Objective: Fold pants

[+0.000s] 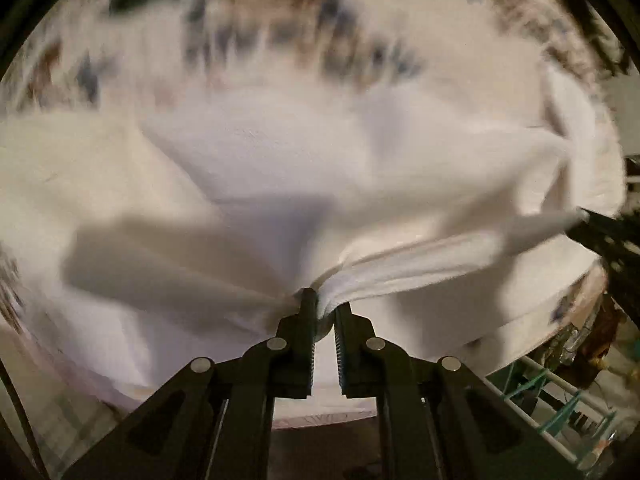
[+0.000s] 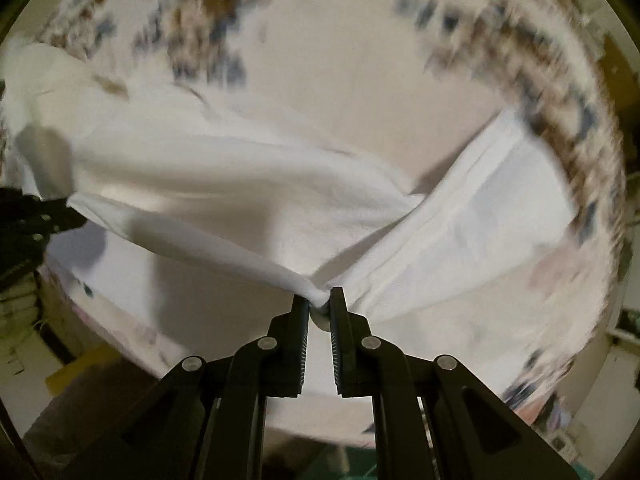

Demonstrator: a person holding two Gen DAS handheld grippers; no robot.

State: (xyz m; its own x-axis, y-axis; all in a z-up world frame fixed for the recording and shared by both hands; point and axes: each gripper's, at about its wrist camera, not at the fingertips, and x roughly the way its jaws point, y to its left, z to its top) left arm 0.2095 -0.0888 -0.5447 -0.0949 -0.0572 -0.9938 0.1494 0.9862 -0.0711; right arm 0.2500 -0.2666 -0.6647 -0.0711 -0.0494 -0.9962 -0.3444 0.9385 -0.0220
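1. Left gripper [image 1: 323, 304] nipped tight on white pants [image 1: 280, 168]; right gripper [image 2: 320, 300] likewise.
2. Pants lifted, stretched between them above round table [image 2: 576, 152].
3. Risk: thin pinch slipping; slack edge bunching, crooked fold.

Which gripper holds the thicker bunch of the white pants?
The left gripper: several gathered layers of the white pants bulge between its fingers. The right gripper pinches only a thin corner.

The pants [image 1: 280, 168] hang stretched between my left tongs [image 1: 323, 304] and my right tongs [image 2: 320, 300], lifted over the bench [image 2: 344, 92], one leg [image 2: 472, 216] trailing down onto it at my right.
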